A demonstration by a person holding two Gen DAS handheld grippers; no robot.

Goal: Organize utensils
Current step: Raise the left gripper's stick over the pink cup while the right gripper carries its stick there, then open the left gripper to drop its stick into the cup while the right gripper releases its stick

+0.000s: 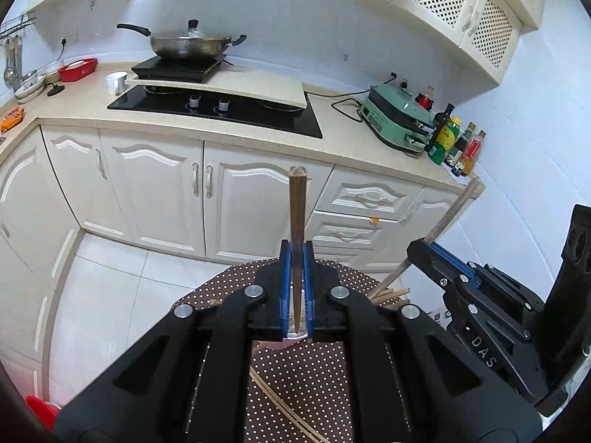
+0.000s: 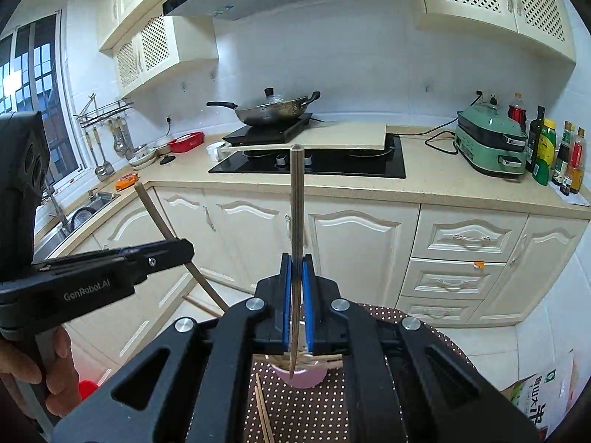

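Note:
My left gripper (image 1: 296,254) is shut on a dark wooden chopstick (image 1: 296,214) that stands upright between the blue pads. My right gripper (image 2: 296,262) is shut on a lighter chopstick (image 2: 296,206), also upright, its tip down over a pink cup (image 2: 301,378). Both are held above a brown polka-dot table (image 2: 314,413). Several loose chopsticks (image 2: 264,417) lie on the cloth near the cup. The right gripper shows at the right of the left wrist view (image 1: 421,249) with its chopstick (image 1: 456,208). The left gripper shows at the left of the right wrist view (image 2: 184,251).
A kitchen counter (image 2: 424,188) runs across the back with a black hob (image 2: 314,164), a wok (image 2: 273,110), a green appliance (image 2: 491,144) and bottles (image 2: 554,155). A sink (image 2: 74,217) is at the left. A rice bag (image 2: 539,398) stands on the floor at right.

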